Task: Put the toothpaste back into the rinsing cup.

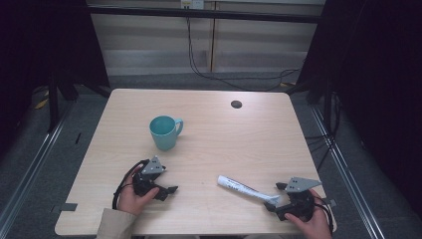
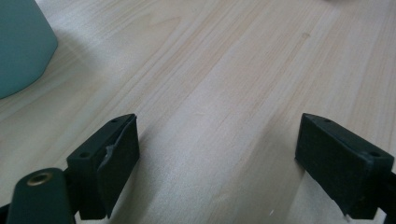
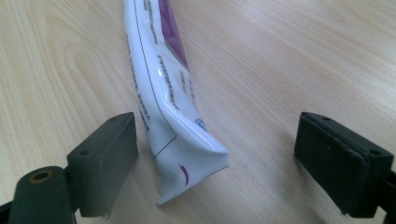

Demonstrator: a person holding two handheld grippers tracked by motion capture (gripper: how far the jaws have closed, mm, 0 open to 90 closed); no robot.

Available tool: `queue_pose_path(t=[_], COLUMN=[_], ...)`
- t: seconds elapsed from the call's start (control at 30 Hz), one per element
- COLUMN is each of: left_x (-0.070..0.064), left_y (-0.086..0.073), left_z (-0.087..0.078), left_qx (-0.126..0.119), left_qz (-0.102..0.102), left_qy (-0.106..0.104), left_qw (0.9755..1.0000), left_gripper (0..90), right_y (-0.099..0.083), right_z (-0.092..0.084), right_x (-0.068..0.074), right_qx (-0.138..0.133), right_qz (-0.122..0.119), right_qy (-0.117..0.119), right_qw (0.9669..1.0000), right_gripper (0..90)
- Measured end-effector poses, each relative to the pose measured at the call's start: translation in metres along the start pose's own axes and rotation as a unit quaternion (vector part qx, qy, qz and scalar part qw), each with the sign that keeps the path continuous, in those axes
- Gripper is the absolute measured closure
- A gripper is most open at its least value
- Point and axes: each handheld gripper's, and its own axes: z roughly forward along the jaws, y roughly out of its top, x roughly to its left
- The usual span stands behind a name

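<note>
— Where does the white squeeze tube (image 1: pixel 245 189) with purple print lie?

— On the pale wood-grain table (image 1: pixel 214 144), near my edge and toward my right. In my right gripper view its flat crimped end (image 3: pixel 187 175) sits between my two black jaws, closer to the left one, and the tube's body runs away from me across the wood. My right gripper (image 1: pixel 280 196) has its jaws spread wide, and no pad presses on the tube.

— And your other hand?

— My left gripper (image 1: pixel 168 181) rests low at the table's near left, jaws just as wide apart, with bare wood between them. The teal ceramic mug (image 1: pixel 164 132) with its handle turned to the right stands upright just beyond it; its rounded wall (image 2: pixel 21 46) fills the upper left corner of my left gripper view. Mug and tube are well apart.
</note>
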Motion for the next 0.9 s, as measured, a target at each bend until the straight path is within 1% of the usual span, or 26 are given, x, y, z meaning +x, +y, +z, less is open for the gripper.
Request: queue_pose_path(t=[0.4, 0.47, 0.57, 0.63, 0.73, 0.83, 0.9], left_x=[0.000, 0.000, 0.000, 0.000, 0.000, 0.000, 0.000], left_y=[0.000, 0.000, 0.000, 0.000, 0.000, 0.000, 0.000], left_z=[0.000, 0.000, 0.000, 0.000, 0.000, 0.000, 0.000], left_qx=[0.000, 0.000, 0.000, 0.000, 0.000, 0.000, 0.000], left_qz=[0.001, 0.000, 0.000, 0.000, 0.000, 0.000, 0.000], left_qy=[0.002, 0.002, 0.002, 0.002, 0.002, 0.002, 0.002], left_qw=[1.0000, 1.0000, 1.0000, 1.0000, 1.0000, 1.0000, 1.0000], left_gripper=[13.3, 13.3, 13.3, 13.4, 13.3, 13.4, 13.4], right_y=[0.001, 0.005, 0.014, 0.020, 0.030, 0.039, 0.044], right_z=[0.000, 0.000, 0.001, 0.002, 0.002, 0.002, 0.003], right_x=[0.000, 0.000, 0.000, 0.000, 0.001, 0.002, 0.002], right_qx=[0.002, 0.017, 0.049, 0.064, 0.080, 0.092, 0.101], right_qz=[0.006, 0.002, -0.002, -0.015, -0.034, -0.044, -0.053], right_qy=[-0.003, -0.002, 0.003, -0.001, 0.000, 0.011, 0.012], right_qw=[1.0000, 0.9999, 0.9988, 0.9979, 0.9962, 0.9947, 0.9934], right_gripper=[13.6, 14.2, 15.4, 17.1, 18.6, 22.9, 23.5])
